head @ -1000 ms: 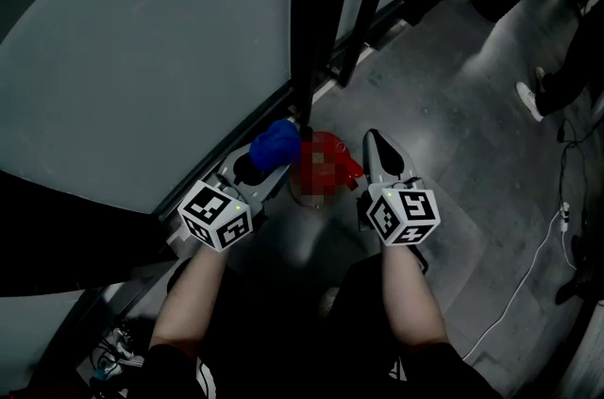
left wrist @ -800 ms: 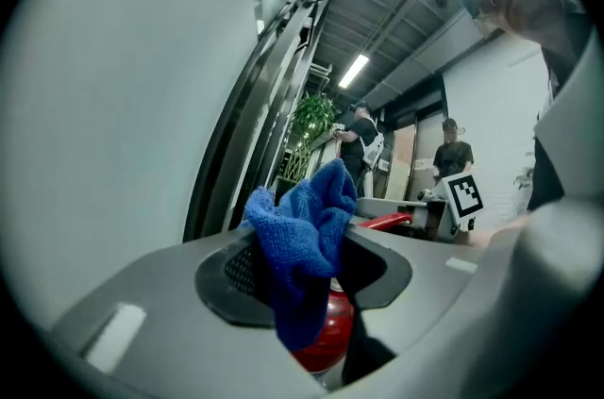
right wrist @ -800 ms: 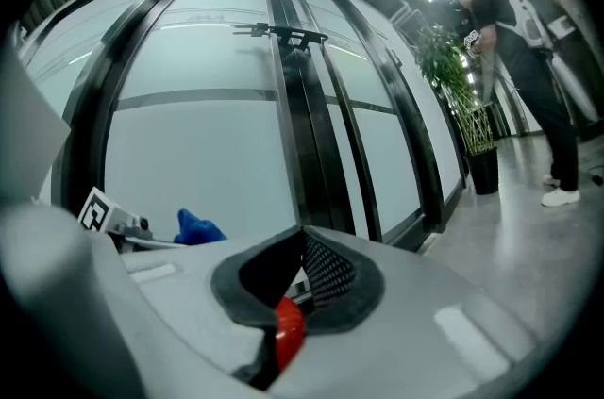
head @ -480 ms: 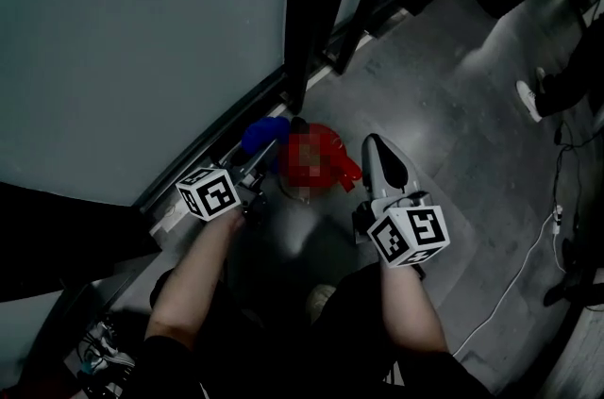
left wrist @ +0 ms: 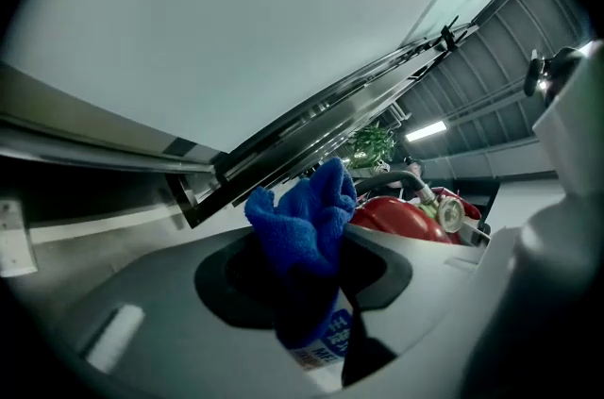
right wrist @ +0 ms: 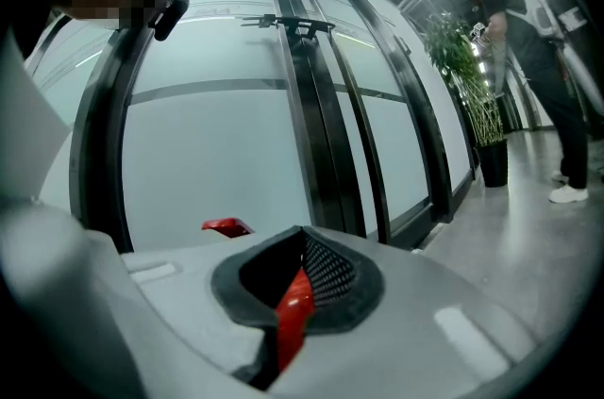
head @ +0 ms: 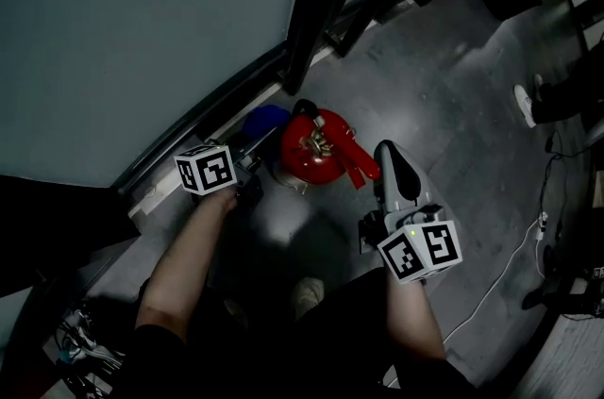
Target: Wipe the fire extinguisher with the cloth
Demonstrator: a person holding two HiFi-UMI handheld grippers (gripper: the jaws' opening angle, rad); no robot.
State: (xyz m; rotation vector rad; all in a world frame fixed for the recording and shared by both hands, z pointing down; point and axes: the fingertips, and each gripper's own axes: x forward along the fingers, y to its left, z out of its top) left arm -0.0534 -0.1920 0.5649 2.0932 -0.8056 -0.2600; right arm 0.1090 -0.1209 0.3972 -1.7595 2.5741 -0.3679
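Note:
A red fire extinguisher (head: 316, 152) stands on the grey floor beside the glass wall. My left gripper (head: 255, 142) is shut on a blue cloth (head: 265, 119), which rests against the extinguisher's left side. In the left gripper view the cloth (left wrist: 307, 218) bunches up between the jaws, with the red body (left wrist: 396, 216), gauge (left wrist: 450, 216) and black hose (left wrist: 385, 184) just behind it. My right gripper (head: 383, 161) is shut on the extinguisher's red handle (head: 359, 167). That handle (right wrist: 293, 312) shows as a red strip pinched between the jaws in the right gripper view.
The glass wall (head: 142, 20) with dark frame posts (head: 316, 1) rises directly behind the extinguisher. A white cable (head: 510, 270) lies on the floor at the right. A person's shoe (head: 526, 103) is at the far right, and a potted plant (right wrist: 469, 76) stands further along the wall.
My left gripper has carried the blue cloth from the extinguisher's top round to its left side, towards the wall. The right gripper has stayed shut on the red handle.

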